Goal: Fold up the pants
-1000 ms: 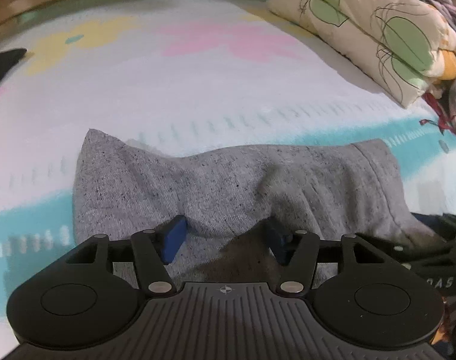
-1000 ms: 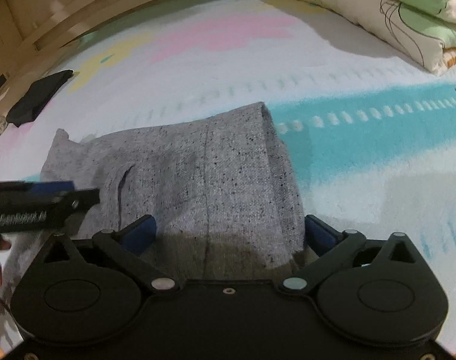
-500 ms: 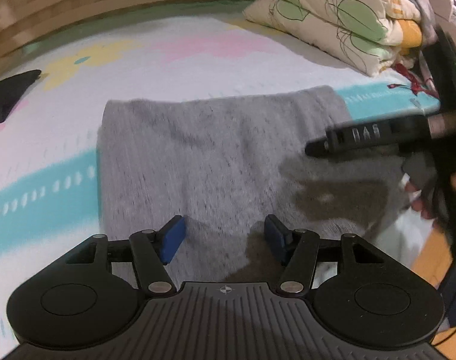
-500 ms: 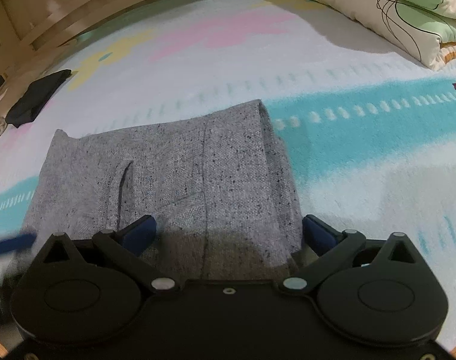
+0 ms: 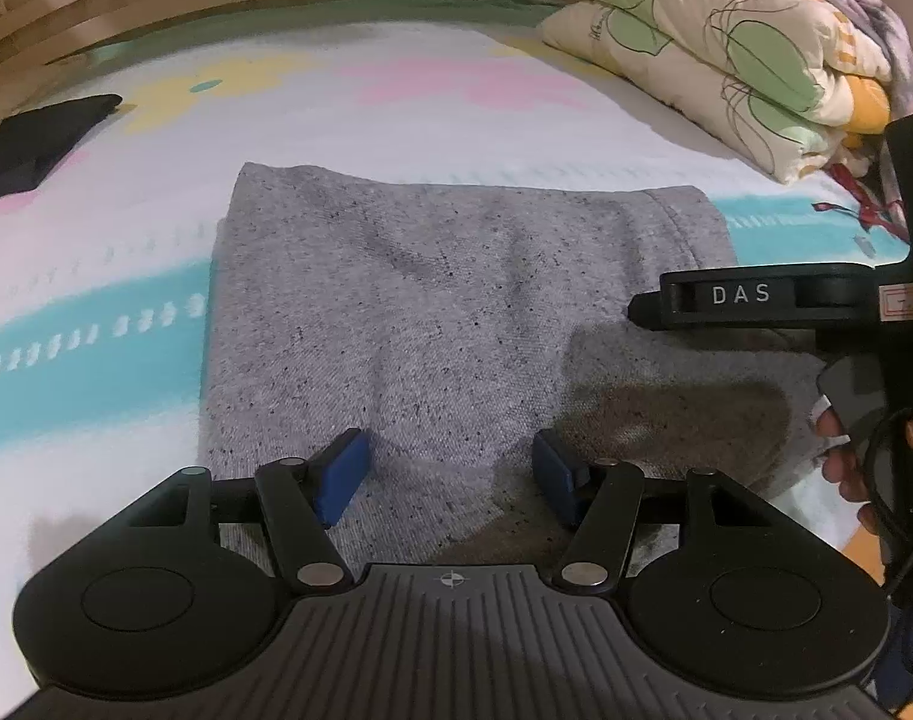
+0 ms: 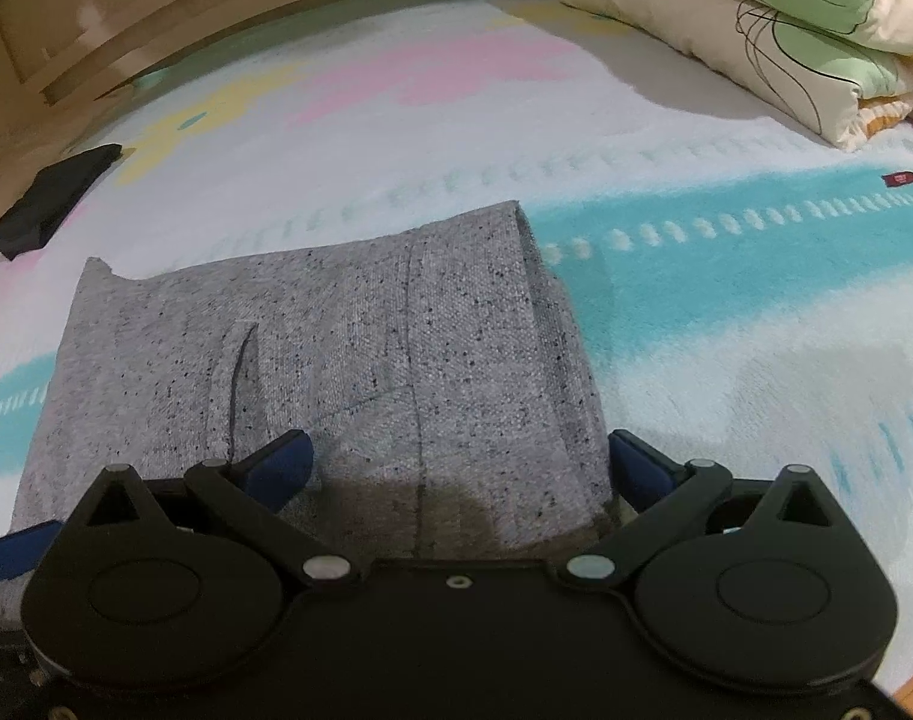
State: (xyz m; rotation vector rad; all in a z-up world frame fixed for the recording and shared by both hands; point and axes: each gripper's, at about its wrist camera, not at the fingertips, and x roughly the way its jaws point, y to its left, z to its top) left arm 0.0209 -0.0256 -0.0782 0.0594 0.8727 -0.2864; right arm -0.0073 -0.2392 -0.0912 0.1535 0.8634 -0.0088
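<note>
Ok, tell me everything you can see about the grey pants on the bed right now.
The grey pants are a heathered, black-flecked knit, folded into a compact, roughly rectangular stack of layers lying flat on the pastel bedsheet. A stitched hem or band runs along the right edge, and a pocket-like slit shows in the right wrist view. Both the left hand-held gripper and the right hand-held gripper are open over its near edge, gripping nothing.

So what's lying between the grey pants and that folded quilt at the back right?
Nothing: only bare patterned bed cover separates the grey pants from the folded quilt, clearest in the right wrist view.
</note>
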